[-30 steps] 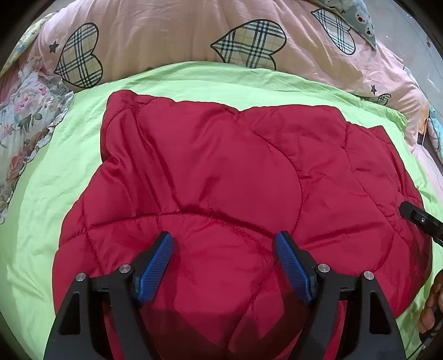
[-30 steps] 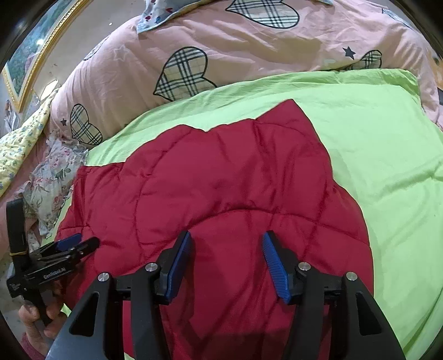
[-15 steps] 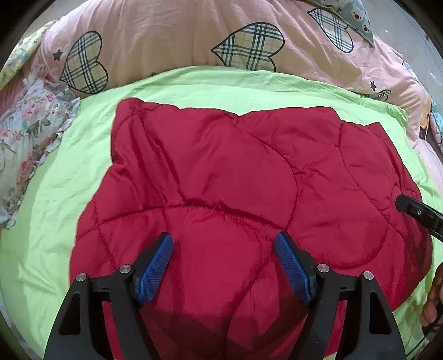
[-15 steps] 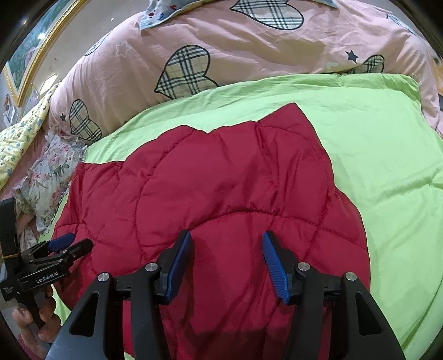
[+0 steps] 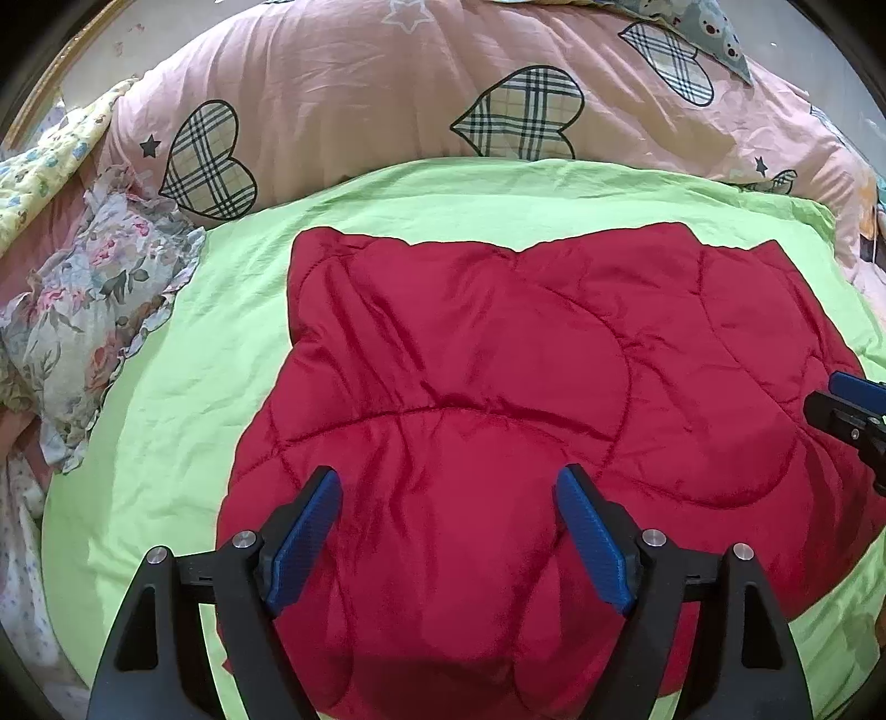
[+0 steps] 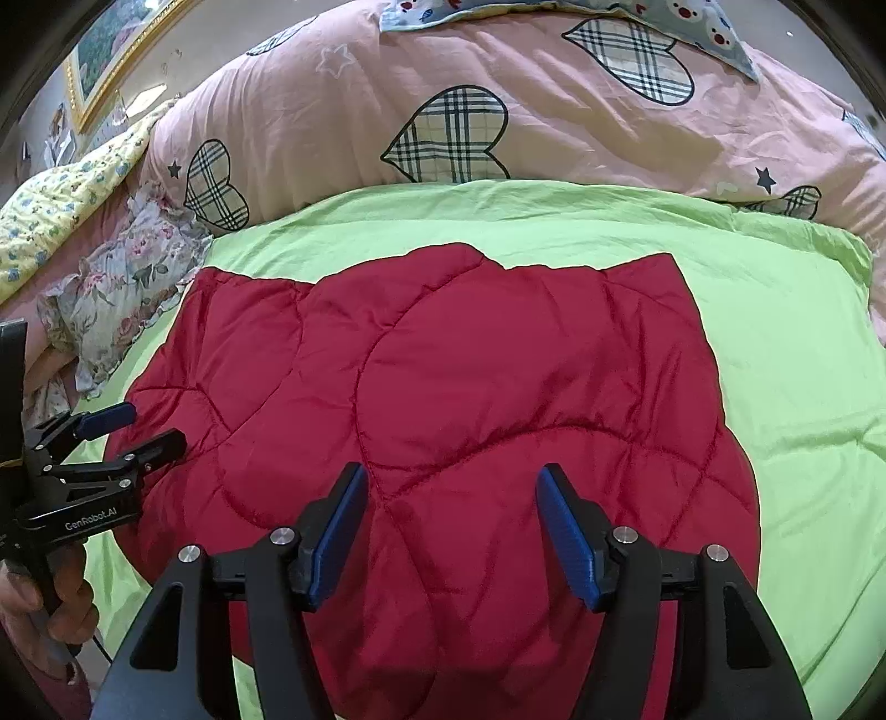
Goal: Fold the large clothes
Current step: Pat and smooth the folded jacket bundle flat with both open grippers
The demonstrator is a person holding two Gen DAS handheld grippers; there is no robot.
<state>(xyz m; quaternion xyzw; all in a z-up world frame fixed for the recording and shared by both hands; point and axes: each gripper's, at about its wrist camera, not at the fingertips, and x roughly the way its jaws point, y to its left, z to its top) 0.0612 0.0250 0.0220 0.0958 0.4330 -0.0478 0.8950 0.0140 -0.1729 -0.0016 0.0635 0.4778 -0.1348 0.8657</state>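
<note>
A red quilted garment [image 5: 498, 360] lies spread and folded flat on a lime-green sheet [image 5: 194, 387]. In the left wrist view my left gripper [image 5: 446, 482] hovers over the garment's near part, its jaws opening, with nothing between the blue pads. The right gripper [image 6: 451, 476] hangs over the same garment [image 6: 470, 360] in the right wrist view, jaws also opening and nothing pinched. Each gripper shows in the other's view: the left gripper [image 6: 152, 426] at the garment's left edge, the right gripper [image 5: 828, 394] at its right edge.
A pink duvet with plaid hearts [image 5: 387, 83] is heaped behind the green sheet [image 6: 803, 387]. Floral fabric [image 5: 99, 310] lies bunched at the left. A person's hand [image 6: 33, 609] holds the left gripper's handle. A framed picture [image 6: 111, 50] hangs at the upper left.
Both grippers have drawn back and up from the garment, so more green sheet shows around it. The right gripper's jaws stand wider than before; the left's slightly wider.
</note>
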